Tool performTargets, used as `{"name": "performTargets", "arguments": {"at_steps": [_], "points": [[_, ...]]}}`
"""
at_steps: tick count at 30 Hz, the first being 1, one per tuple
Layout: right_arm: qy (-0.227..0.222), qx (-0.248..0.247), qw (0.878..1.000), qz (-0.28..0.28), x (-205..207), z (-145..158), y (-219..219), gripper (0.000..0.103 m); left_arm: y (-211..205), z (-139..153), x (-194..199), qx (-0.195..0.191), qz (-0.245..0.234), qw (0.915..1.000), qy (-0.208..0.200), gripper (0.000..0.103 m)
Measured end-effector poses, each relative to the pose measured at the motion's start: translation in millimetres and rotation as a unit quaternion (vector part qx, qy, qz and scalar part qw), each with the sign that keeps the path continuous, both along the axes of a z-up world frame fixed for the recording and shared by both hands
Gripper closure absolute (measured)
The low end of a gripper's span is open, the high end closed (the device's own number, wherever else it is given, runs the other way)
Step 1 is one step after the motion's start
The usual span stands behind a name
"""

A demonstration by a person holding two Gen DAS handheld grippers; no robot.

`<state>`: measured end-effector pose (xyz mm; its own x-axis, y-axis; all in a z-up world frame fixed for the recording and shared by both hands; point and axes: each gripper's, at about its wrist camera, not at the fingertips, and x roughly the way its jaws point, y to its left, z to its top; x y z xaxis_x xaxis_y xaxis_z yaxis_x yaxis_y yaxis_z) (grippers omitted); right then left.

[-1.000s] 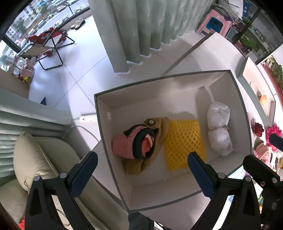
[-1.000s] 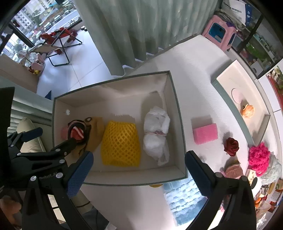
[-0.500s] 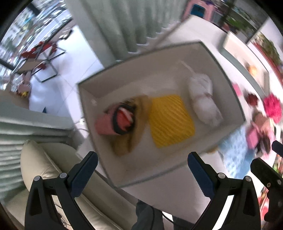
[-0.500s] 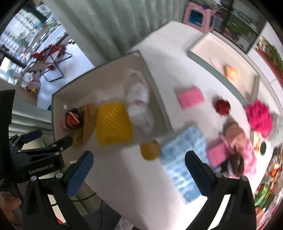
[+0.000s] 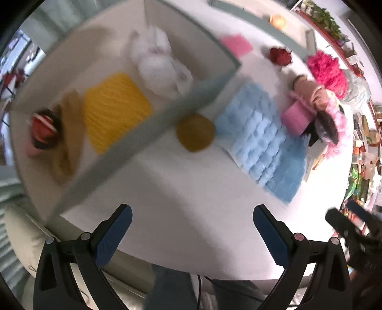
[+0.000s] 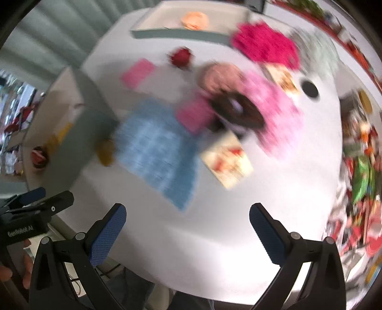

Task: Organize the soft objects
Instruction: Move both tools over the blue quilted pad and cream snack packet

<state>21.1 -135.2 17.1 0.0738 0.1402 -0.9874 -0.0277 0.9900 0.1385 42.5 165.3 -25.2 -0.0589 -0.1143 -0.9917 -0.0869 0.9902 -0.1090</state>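
Both views are motion-blurred. The left hand-held gripper (image 5: 192, 225) is spread wide with nothing between its blue pads (image 5: 113, 235), poised above bare white surface (image 5: 191, 214) near its front edge. The right hand-held gripper (image 6: 187, 225) is likewise wide and empty over the same surface. In the left view, the grey box (image 5: 148, 136) sits at upper left and holds a yellow mesh pad (image 5: 115, 111) in the middle, a white bundle (image 5: 158, 64) to its right, and a tan cloth (image 5: 68, 133) with a red and black item (image 5: 44, 126) to its left. Just outside the box's near wall lies a mustard round (image 5: 195, 132), touching or nearly touching a blue cloth (image 5: 265, 145) spread flat on the surface. Beyond the cloth are a pink block (image 5: 297, 118), a pink sponge (image 5: 236, 44), a red rose (image 5: 280, 54) and a magenta fluffy mass (image 5: 327, 70). A shallow tray (image 6: 181, 33) stands at the far edge, holding an orange thing (image 6: 194, 20).
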Motion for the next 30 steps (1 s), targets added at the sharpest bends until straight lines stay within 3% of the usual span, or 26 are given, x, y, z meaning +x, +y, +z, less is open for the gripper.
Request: {"name": "performTargets", "arguments": {"at_steps": [6,13,17,23,30], "points": [[0.021,0.005,1.0,-0.022,-17,-22,-25,0.0,-6,-38,10,0.004,0.042,0.999,0.015,0.001],[-0.001,-0.031,0.999,-0.01,-4,-41,-39,0.0,-51,-39,22,0.015,0.009,0.9998,-0.005,0.001],[-0.015,-0.035,0.999,0.018,11,-49,-42,0.0,-89,-30,32,0.052,-0.053,0.9961,-0.046,0.001],[-0.03,-0.029,0.996,0.076,17,-59,-38,0.0,-144,-41,47,0.079,-0.165,0.9798,-0.081,0.001],[-0.035,-0.016,0.993,0.108,27,-80,-28,0.001,-169,-66,61,0.095,-0.205,0.9713,-0.074,0.001]]}}
